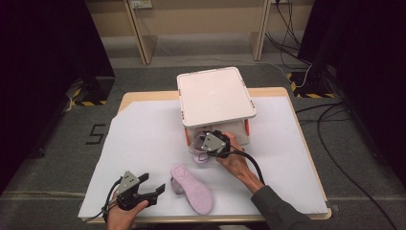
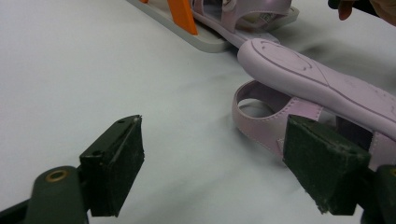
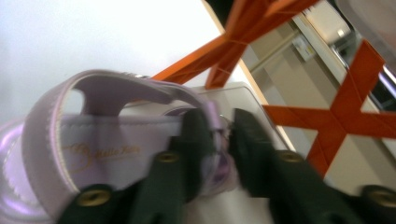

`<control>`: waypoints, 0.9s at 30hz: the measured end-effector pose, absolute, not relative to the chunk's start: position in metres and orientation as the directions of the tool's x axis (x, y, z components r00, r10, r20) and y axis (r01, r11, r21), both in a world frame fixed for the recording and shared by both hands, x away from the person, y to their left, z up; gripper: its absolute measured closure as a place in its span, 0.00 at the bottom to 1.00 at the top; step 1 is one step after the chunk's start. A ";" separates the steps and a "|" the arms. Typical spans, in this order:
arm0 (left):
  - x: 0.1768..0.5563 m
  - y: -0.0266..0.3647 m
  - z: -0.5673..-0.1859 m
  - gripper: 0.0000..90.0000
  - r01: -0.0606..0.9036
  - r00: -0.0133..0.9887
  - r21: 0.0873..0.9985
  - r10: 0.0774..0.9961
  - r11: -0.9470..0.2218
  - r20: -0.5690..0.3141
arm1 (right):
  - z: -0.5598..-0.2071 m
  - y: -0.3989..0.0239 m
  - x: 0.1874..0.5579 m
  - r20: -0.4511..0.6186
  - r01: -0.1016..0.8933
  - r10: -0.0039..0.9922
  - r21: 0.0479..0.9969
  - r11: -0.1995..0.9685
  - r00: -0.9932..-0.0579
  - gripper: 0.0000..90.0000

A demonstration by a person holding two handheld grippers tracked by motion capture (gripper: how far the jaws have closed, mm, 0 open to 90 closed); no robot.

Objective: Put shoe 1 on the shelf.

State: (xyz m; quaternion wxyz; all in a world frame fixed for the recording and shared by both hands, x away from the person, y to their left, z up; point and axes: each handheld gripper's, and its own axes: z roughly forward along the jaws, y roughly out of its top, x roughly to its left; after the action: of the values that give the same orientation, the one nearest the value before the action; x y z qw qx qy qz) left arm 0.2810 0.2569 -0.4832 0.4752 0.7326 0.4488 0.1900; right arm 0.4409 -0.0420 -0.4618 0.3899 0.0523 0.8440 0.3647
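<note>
A lilac sandal (image 1: 192, 189) lies sole-up on the white table cover near the front; in the left gripper view this sandal (image 2: 322, 84) lies just past the right jaw. My left gripper (image 1: 153, 183) (image 2: 212, 158) is open with nothing between its jaws. A second lilac sandal (image 1: 200, 154) (image 2: 252, 11) rests at the front of the white rack's bottom shelf. My right gripper (image 1: 209, 141) (image 3: 219, 130) is over it. Its jaws stand slightly apart, with the strap of this sandal (image 3: 116, 140) between them, lying against one jaw.
The white rack (image 1: 215, 96) with orange cross braces (image 3: 345, 121) stands at the table's far middle; its base plate (image 2: 201, 39) sticks out toward me. Cables trail from both grippers. Dark curtains flank the table.
</note>
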 end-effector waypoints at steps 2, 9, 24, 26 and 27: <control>0.281 0.257 -0.483 0.22 0.478 0.525 0.866 0.838 -0.146 -0.148 | -0.458 -0.043 0.440 -0.570 -0.147 0.427 0.702 0.697 -0.702 0.68; 0.281 0.257 -0.483 0.22 0.478 0.523 0.866 0.839 -0.146 -0.148 | -0.439 -0.059 0.424 -0.335 0.031 0.542 0.830 0.556 -0.771 0.48; 0.281 0.256 -0.483 0.22 0.476 0.525 0.867 0.838 -0.146 -0.147 | -0.478 -0.047 0.400 -0.152 0.241 0.615 0.827 0.508 -0.774 0.19; 0.281 0.256 -0.483 0.22 0.473 0.529 0.869 0.836 -0.146 -0.147 | -0.482 -0.043 0.400 -0.174 0.242 0.617 0.812 0.530 -0.767 0.18; 0.281 0.256 -0.483 0.22 0.472 0.528 0.869 0.836 -0.145 -0.148 | -0.484 -0.042 0.401 -0.185 0.238 0.613 0.806 0.542 -0.768 0.17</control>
State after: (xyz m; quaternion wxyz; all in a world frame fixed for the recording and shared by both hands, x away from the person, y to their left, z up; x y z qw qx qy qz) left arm 0.2806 0.2557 -0.4833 0.4773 0.7322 0.4468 0.1906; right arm 0.4006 -0.0425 -0.4842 0.2302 0.2512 0.8474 0.4072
